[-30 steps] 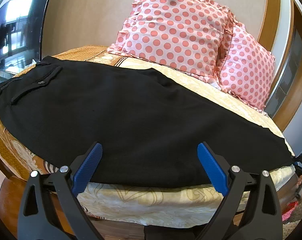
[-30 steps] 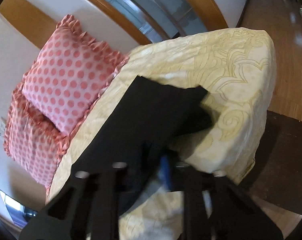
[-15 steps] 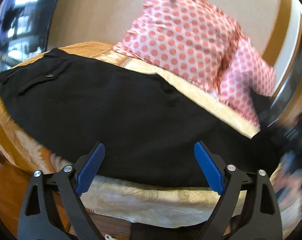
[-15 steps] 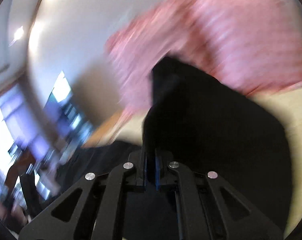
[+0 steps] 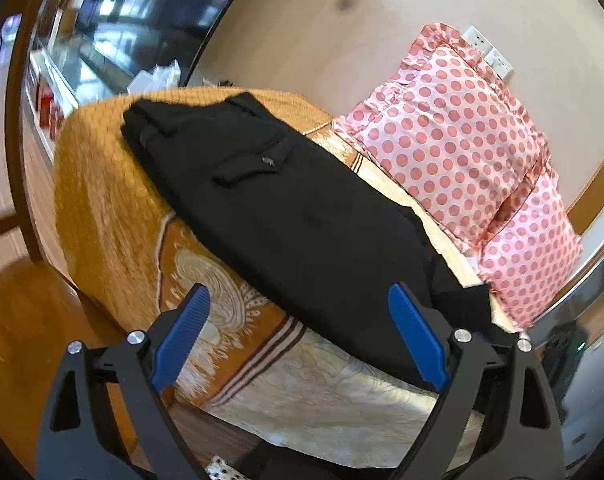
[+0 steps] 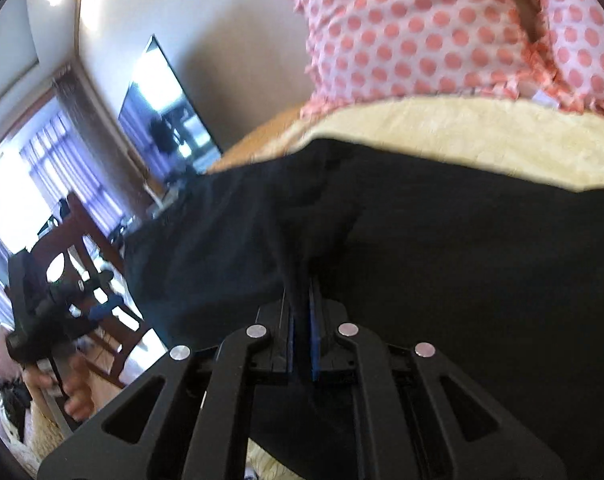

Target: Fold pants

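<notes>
Pants: black pants (image 5: 302,216) lie long across the bed, from the far left end down to the near right edge. The waist end with a back pocket is at the far left. The other end is bunched up at the near right.
Pants up close: in the right wrist view the black cloth (image 6: 482,260) fills most of the picture, and a pinch of it rises in a small ridge right at the tong tips.
Bed: the bed cover (image 5: 113,220) is orange on the left part and pale yellow with swirls on the right part. The pants rest on top of it.
Pillows: two pink pillows with red dots (image 5: 454,136) lean against the wall behind the pants. They sit near the far edge of the pants; the pictures do not show if they touch.
Left gripper: the left gripper (image 5: 297,336) has its blue pads wide apart. Nothing is pinched in it. It hangs at the near edge of the bed, with the pants just past the tips.
Right gripper: the right gripper (image 6: 302,300) has its blue pads pressed together on a fold of the black pants.
Hand: a person's hand (image 6: 67,384) shows at the lower left of the right wrist view, gripping a black handle.
Room: a dark screen (image 6: 169,112) hangs on the wall, and a wooden chair (image 6: 85,248) stands by a bright window.
</notes>
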A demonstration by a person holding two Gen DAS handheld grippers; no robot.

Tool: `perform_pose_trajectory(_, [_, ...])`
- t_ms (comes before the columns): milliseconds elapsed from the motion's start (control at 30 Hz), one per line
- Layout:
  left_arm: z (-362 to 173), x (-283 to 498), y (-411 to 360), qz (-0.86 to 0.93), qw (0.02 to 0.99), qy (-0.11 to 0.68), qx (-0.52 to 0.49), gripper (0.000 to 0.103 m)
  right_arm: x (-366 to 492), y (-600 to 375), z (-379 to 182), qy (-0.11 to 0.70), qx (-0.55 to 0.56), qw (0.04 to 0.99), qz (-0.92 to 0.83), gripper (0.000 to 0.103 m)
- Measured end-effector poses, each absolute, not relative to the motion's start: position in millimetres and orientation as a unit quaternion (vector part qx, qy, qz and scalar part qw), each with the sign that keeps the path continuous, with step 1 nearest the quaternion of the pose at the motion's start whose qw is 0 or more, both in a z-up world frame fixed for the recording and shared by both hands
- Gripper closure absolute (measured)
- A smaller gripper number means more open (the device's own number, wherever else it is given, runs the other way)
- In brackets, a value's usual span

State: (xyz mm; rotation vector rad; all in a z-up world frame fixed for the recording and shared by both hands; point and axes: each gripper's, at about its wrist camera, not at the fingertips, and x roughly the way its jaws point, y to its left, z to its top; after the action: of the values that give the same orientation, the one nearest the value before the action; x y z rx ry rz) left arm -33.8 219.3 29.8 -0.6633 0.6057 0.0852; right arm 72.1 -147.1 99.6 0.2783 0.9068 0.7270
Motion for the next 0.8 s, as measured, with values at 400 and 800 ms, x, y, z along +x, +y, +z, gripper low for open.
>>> perform_pose_trajectory(400, [22, -17, 236, 0.019, 0.868, 0.310, -0.387, 0.013, 37, -117, 101, 0.386, 0.039, 0.825, 0.411, 0.031])
perform_pose_trajectory(800, [17, -5, 257, 0.030, 0.834, 0.325, -0.445, 0.012, 35, -118, 103, 0.384, 0.048, 0.823, 0.417, 0.026])
